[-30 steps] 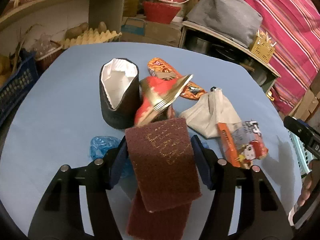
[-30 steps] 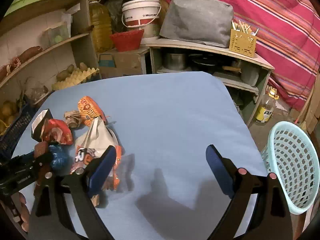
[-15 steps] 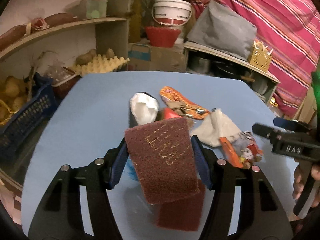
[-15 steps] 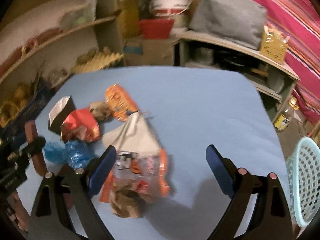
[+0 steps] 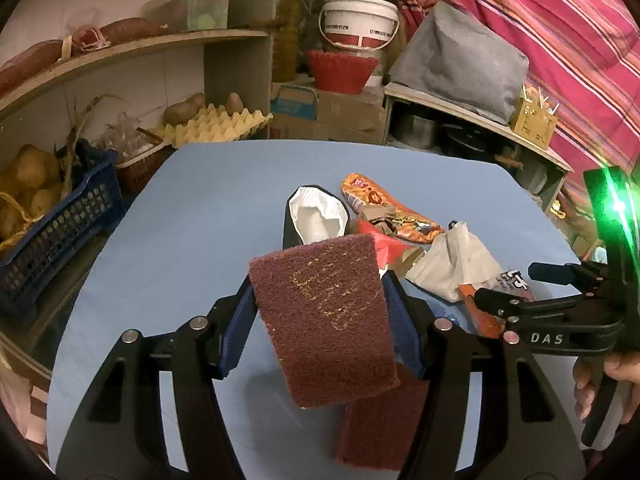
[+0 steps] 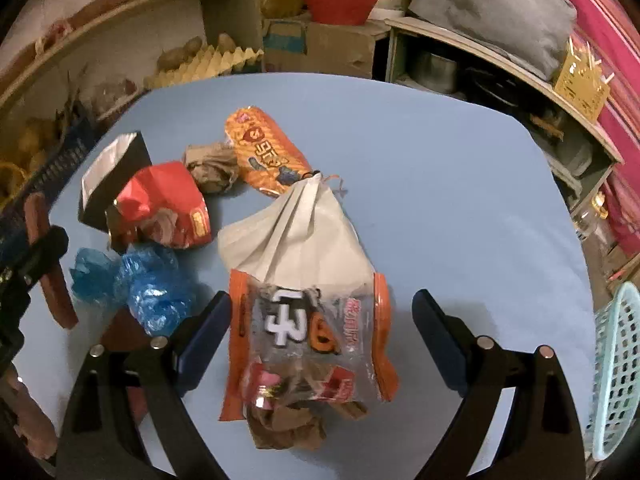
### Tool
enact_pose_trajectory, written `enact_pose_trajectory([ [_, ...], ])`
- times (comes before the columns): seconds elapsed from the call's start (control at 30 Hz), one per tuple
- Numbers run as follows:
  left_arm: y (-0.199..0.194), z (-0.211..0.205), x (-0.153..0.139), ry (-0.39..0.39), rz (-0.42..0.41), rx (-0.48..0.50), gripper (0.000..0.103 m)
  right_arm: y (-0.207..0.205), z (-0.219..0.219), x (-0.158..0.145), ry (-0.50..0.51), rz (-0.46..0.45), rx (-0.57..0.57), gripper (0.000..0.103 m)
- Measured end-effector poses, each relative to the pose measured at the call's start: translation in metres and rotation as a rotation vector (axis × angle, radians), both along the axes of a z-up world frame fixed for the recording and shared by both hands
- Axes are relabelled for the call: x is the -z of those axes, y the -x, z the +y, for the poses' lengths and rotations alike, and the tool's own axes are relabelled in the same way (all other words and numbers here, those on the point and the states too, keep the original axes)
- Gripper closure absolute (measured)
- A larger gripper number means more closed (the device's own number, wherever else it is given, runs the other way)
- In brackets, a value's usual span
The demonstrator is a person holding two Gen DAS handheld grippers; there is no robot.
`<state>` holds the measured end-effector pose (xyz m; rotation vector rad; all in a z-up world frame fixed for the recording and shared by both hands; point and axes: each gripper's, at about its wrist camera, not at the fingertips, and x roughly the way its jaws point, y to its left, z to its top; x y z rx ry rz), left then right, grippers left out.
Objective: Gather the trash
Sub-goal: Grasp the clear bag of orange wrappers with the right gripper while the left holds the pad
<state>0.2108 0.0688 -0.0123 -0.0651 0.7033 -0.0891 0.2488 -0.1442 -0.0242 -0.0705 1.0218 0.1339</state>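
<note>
My left gripper (image 5: 320, 316) is shut on a maroon scouring pad (image 5: 324, 320) and holds it above the blue table (image 5: 192, 216); a second maroon pad (image 5: 380, 420) lies under it. My right gripper (image 6: 322, 334) is open, its jaws on either side of a clear and orange snack bag (image 6: 308, 340) with brown scraps inside. A white crumpled bag (image 6: 296, 232), an orange wrapper (image 6: 264, 148), a red wrapper (image 6: 164, 204), a blue plastic wad (image 6: 140, 280) and a black carton with white lining (image 5: 316, 216) lie in a heap.
A pale green laundry basket (image 6: 616, 368) stands off the table's right edge. A dark blue crate of potatoes (image 5: 52, 224) stands left of the table. Shelves with an egg tray (image 5: 216, 124), a white bucket (image 5: 360, 20) and a red basket (image 5: 340, 70) line the back.
My right gripper has swung left and down from the bare table over the snack bag. My left gripper has lifted and drawn back with the scouring pad.
</note>
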Motion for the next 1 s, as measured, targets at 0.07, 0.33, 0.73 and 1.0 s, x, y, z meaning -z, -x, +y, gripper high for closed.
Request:
enact_pose_trajectory([
  [0.07,-0.001,0.000,0.002,-0.010,0.006,-0.004,0.043,0.000,0.003,0.002,0.031,0.002,-0.006,0.014],
  [0.33,-0.015,0.012,0.009,-0.007,0.038,-0.037,0.043,0.001,-0.002,0.002,0.028,0.011,-0.029,0.038],
  [0.73,-0.012,-0.001,0.009,-0.026,0.029,-0.034,0.043,0.025,-0.063,-0.032,-0.101,-0.165,0.083,0.065],
  [1.0,-0.002,-0.026,0.004,-0.042,0.007,-0.009,0.043,0.068,-0.080,-0.057,0.022,-0.488,0.124,0.065],
])
